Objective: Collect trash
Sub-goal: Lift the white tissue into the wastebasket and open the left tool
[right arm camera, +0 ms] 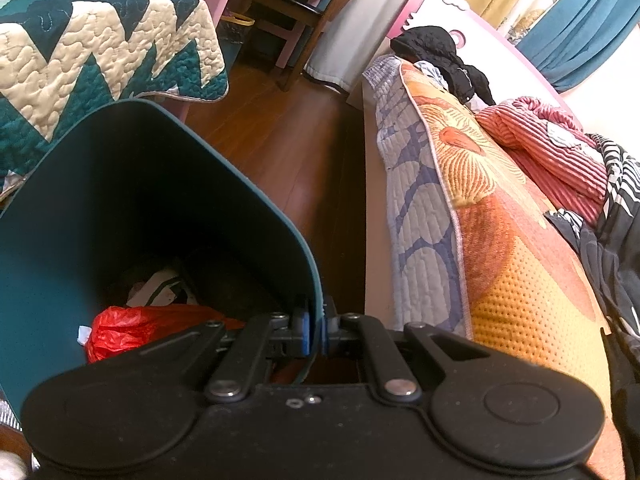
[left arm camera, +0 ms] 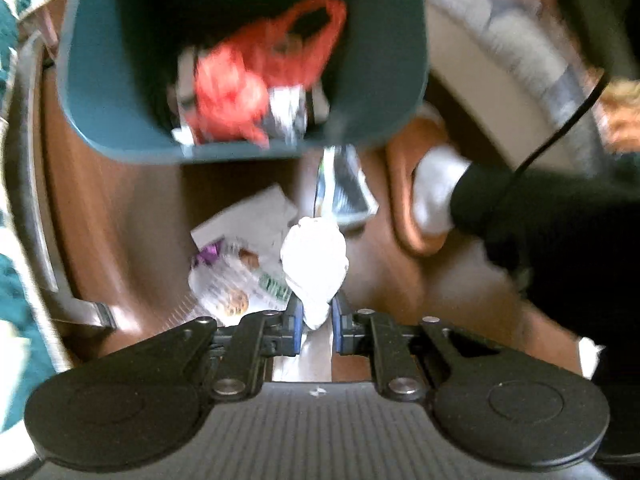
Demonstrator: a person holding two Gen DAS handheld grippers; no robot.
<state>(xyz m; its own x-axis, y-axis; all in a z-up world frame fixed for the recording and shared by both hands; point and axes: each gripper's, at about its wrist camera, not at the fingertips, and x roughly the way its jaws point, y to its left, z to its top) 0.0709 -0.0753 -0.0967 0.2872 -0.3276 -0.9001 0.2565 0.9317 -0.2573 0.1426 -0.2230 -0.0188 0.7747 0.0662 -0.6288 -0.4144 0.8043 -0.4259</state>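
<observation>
My left gripper [left arm camera: 316, 322] is shut on a crumpled white tissue [left arm camera: 314, 260], held above the brown floor just short of the teal trash bin [left arm camera: 100, 92]. The bin is tilted with its mouth toward me and holds a red plastic bag [left arm camera: 256, 80] and wrappers. On the floor below lie a white paper [left arm camera: 248, 220], a printed snack wrapper [left arm camera: 236, 284] and a shiny foil packet [left arm camera: 344, 188]. My right gripper [right arm camera: 316, 326] is shut on the rim of the teal bin [right arm camera: 80, 200]; the red bag [right arm camera: 132, 328] shows inside.
A person's foot in a white sock and brown slipper [left arm camera: 424, 196] stands right of the trash. A bed with an orange quilt [right arm camera: 500, 220] is on the right, a teal zigzag quilt [right arm camera: 80, 60] on the left, wooden floor [right arm camera: 288, 152] between.
</observation>
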